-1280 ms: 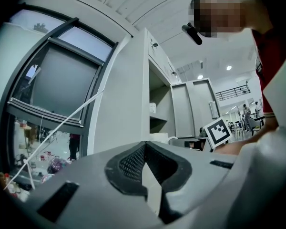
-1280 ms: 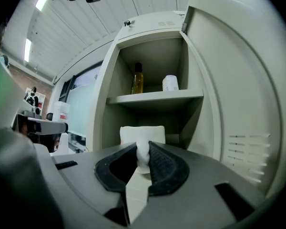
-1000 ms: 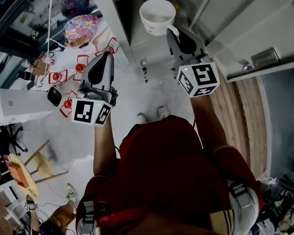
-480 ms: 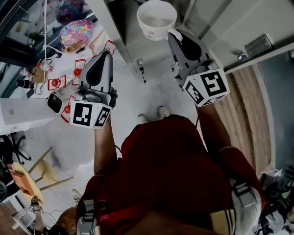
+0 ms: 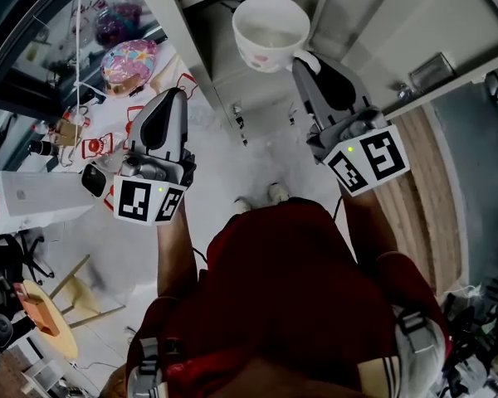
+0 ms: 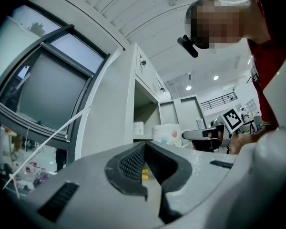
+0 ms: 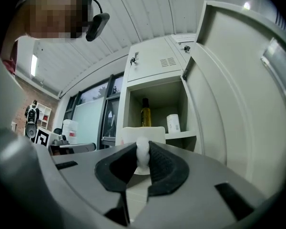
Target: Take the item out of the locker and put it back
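One open locker (image 7: 155, 63) fills the top middle of the head view. Right gripper (image 5: 307, 59) is clamped on the handle of a white mug (image 5: 270, 31), held right at the locker's opening (little hearts on its side). Left gripper (image 5: 176, 94), center left, is pinched closed with nothing in it.

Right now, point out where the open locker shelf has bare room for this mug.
Freest: the shelf between the dark bottle and the locker's left wall. Nothing stands there, though the mug in the right gripper hides its front. Crowded: the right side, where the white canister stands close beside the bottle, with narrow gaps only.
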The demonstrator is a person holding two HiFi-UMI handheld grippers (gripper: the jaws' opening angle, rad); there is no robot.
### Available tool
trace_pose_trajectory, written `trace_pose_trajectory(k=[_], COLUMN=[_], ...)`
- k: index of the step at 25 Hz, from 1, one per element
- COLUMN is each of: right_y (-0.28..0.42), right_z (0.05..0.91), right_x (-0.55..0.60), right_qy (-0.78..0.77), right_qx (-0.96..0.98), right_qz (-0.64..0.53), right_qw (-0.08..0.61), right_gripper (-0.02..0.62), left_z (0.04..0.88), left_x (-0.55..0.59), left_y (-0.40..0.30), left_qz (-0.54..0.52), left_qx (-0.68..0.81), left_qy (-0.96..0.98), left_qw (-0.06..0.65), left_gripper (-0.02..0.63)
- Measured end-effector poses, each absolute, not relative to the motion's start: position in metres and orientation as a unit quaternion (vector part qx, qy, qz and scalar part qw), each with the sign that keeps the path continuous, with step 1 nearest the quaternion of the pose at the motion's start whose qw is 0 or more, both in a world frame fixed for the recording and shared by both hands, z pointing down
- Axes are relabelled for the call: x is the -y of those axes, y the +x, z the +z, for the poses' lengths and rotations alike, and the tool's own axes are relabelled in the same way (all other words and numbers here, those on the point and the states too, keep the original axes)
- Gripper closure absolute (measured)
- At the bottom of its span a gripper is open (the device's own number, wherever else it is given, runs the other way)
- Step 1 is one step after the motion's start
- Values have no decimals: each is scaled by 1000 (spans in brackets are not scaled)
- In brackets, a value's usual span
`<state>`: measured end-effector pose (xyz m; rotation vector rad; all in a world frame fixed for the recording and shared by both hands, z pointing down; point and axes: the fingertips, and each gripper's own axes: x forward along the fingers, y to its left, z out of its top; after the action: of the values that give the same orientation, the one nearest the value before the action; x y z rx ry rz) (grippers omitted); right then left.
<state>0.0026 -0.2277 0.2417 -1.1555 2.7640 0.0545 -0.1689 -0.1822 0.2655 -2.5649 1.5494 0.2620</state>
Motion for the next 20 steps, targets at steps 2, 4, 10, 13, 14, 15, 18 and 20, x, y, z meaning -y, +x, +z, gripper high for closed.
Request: trace_pose_trajectory(k=[2,4,10,13,14,15,18,20], right_y=[2,2,0,0,0,0,-1,-5], right_z=[236,231,218,209,206,202,188,175], right_x=[226,225,226,228,229,229,232,240], right_qy=[-382,-379,-376,-374,-374,-372,-368,-367], right_qx=[-921,-922,-922,-923,-923,-923,-924,-924], right_qz=[20,21,23,21,20,18,18,21], right_qw=[74,76,84,89,92,95,103,105], right_gripper=[551,551,551,551,551,551,551,551], left_z=[262,259,252,251,250,250,246,240], left_x=[182,181,179,176,175,174,172,175], left_y=[-170,-171,-173,-173,-173,-173,-175,-178], left_qz=[88,89,92,94,95,96,98,99], left_qx=[-513,-513,-512,-513,-514,-514,-516,-517], left_qy=[-851,-851,-850,-849,-849,-849,-847,-846], left_qw=[70,73,80,81,82,82,84,84], left_gripper=[598,598,598,598,598,598,598,598])
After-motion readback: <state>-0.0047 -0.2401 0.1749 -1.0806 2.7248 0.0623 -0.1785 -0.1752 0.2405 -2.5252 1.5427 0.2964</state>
